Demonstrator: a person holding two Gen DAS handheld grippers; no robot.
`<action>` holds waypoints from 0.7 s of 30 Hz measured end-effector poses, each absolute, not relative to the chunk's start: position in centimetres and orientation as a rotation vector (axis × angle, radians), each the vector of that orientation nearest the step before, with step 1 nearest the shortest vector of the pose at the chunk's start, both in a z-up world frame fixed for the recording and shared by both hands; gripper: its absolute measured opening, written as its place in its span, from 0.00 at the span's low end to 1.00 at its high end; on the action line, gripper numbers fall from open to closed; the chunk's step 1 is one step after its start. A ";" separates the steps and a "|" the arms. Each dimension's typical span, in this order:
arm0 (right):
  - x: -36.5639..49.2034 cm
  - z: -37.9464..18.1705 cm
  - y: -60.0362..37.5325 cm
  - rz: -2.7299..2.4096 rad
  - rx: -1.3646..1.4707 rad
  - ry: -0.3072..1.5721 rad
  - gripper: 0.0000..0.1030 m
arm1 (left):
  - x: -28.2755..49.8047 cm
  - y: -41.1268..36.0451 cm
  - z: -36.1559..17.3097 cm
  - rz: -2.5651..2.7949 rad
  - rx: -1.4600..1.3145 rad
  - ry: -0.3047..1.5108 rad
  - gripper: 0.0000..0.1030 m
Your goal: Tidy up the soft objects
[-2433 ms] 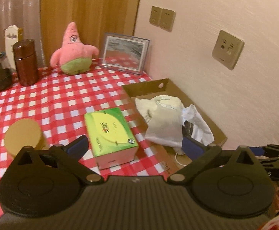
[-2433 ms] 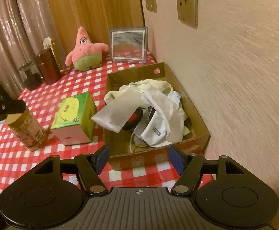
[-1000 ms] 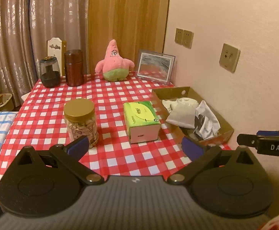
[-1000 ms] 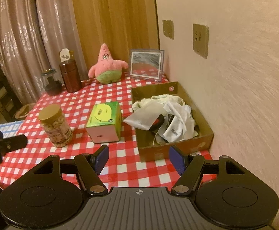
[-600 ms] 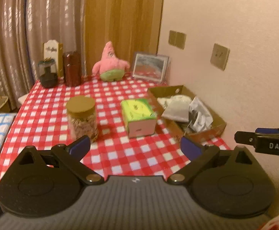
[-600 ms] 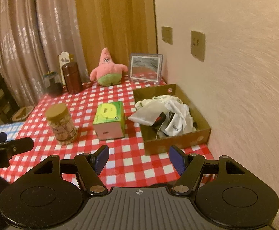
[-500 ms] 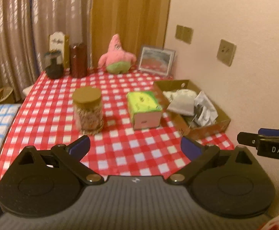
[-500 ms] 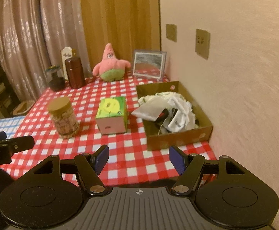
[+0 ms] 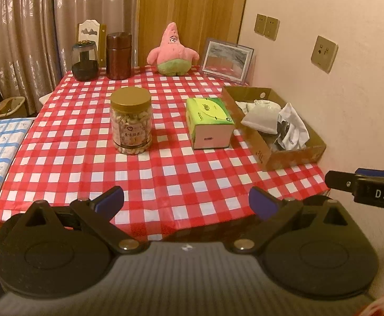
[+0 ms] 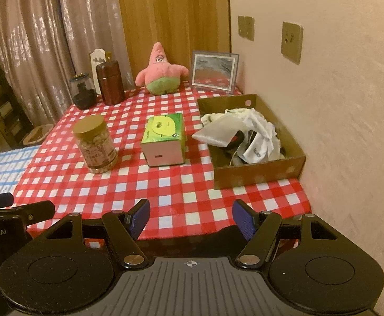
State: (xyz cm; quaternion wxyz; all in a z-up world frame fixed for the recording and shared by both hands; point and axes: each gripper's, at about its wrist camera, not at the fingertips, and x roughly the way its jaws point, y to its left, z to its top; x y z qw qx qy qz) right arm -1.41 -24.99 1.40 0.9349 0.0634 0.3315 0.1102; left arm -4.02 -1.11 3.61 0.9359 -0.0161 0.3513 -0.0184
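Observation:
A cardboard box (image 9: 292, 155) (image 10: 257, 175) at the table's right side holds a heap of white cloths (image 9: 292, 129) (image 10: 257, 134) and some dark items. A pink star plush (image 9: 173, 51) (image 10: 160, 71) sits upright at the far end. My left gripper (image 9: 186, 201) hangs open over the near table edge with nothing between its blue pads. My right gripper (image 10: 190, 218) is also open and empty, near the front edge, well short of the box. Each gripper's fingers show at the side of the other's view.
On the red checked tablecloth (image 9: 86, 158) stand a nut jar with a gold lid (image 9: 131, 123) (image 10: 95, 144), a green tissue box (image 9: 209, 122) (image 10: 164, 138), a brown canister (image 9: 118, 55), a dark glass jar (image 9: 84, 60) and a picture frame (image 9: 227, 60). The wall runs close along the right.
Both grippers have drawn back from the box and the table; the whole tabletop now shows and the objects look smaller. Both stay open and empty.

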 end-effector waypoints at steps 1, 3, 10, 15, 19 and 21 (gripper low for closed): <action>-1.4 1.4 -24.9 0.223 0.132 0.680 0.67 | -4.0 -1.1 3.6 -0.036 -0.033 0.721 0.97; -1.3 1.3 -25.0 0.222 0.141 0.682 0.67 | -3.9 -1.0 3.5 -0.031 -0.041 0.727 0.98; -1.1 1.4 -24.7 0.225 0.139 0.676 0.67 | -3.9 -1.2 3.0 -0.018 -0.033 0.741 0.98; -1.2 1.2 -24.4 0.228 0.131 0.677 0.67 | -3.8 -1.3 2.9 -0.016 -0.032 0.744 0.98; -1.2 0.9 -24.5 0.224 0.133 0.684 0.67 | -3.9 -1.3 2.7 -0.017 -0.033 0.745 0.98; -1.2 0.9 -24.4 0.222 0.134 0.686 0.67 | -3.9 -1.4 2.7 -0.017 -0.033 0.745 0.98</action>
